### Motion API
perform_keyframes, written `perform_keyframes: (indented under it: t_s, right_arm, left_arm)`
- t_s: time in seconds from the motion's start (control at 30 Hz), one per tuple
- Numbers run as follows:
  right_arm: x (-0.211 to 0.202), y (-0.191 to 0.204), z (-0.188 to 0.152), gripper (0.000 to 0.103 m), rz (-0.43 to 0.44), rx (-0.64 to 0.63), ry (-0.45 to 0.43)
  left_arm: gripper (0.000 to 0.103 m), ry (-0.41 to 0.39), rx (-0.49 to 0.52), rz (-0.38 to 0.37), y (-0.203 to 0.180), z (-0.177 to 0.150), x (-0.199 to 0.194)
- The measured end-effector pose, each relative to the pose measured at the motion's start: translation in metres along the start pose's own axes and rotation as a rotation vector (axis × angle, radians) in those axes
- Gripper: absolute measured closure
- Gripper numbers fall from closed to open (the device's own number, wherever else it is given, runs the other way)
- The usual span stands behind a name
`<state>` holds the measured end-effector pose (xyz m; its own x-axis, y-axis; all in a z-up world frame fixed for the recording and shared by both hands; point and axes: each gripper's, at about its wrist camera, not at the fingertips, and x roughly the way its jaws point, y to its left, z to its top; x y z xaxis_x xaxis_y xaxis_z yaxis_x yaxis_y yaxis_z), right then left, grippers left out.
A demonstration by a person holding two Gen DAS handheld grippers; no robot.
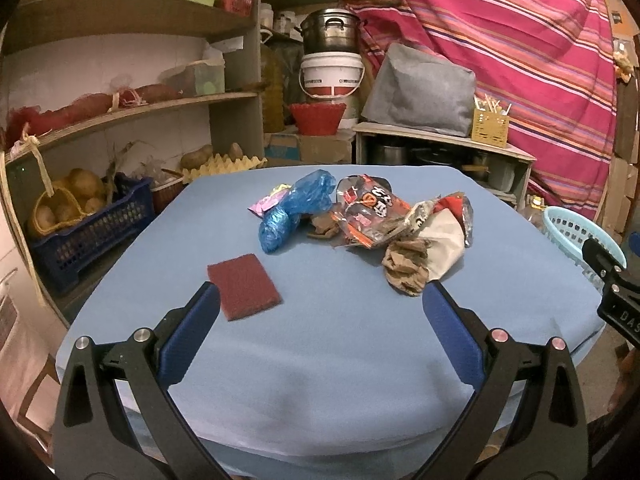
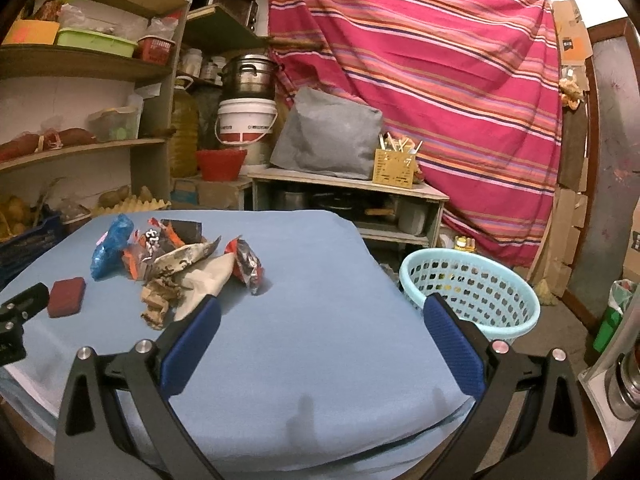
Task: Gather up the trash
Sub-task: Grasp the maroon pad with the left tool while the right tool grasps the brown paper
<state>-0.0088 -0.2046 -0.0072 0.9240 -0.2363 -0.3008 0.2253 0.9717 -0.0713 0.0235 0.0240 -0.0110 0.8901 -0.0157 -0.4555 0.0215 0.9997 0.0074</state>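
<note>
- Both my grippers, left [image 1: 320, 300] and right [image 2: 322, 314], gape empty.
- Trash pile [image 1: 360, 220] untouched on table [image 1: 320, 360], twelve o'clock from my left.
- Basket [image 2: 472, 292] at two o'clock; holds nothing I can make out.

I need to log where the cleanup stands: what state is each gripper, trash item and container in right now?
Left gripper: open, empty.
Right gripper: open, empty.
Blue plastic bag: crumpled, on the table.
Snack wrappers: torn open, piled.
Brown paper: crumpled, beside the wrappers.
Red scouring pad: flat, apart from the pile.
Light blue basket: upright beside the table, contents unclear.
</note>
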Motion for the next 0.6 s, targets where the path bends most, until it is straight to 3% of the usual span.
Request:
perform_keyframes:
  t_s: [0.37, 0.6]
  right_arm:
    - [0.038, 0.016, 0.033, 0.004, 0.014, -0.001, 0.063]
    - [0.072, 0.035, 0.049, 0.004, 0.046, -0.031, 0.134]
  left_arm:
    - [0.005, -0.023, 0.013, 0.036, 0.03, 0.046, 0.02]
    - [0.005, 0.023, -0.023, 0.029, 0.054, 0.063, 0.056]
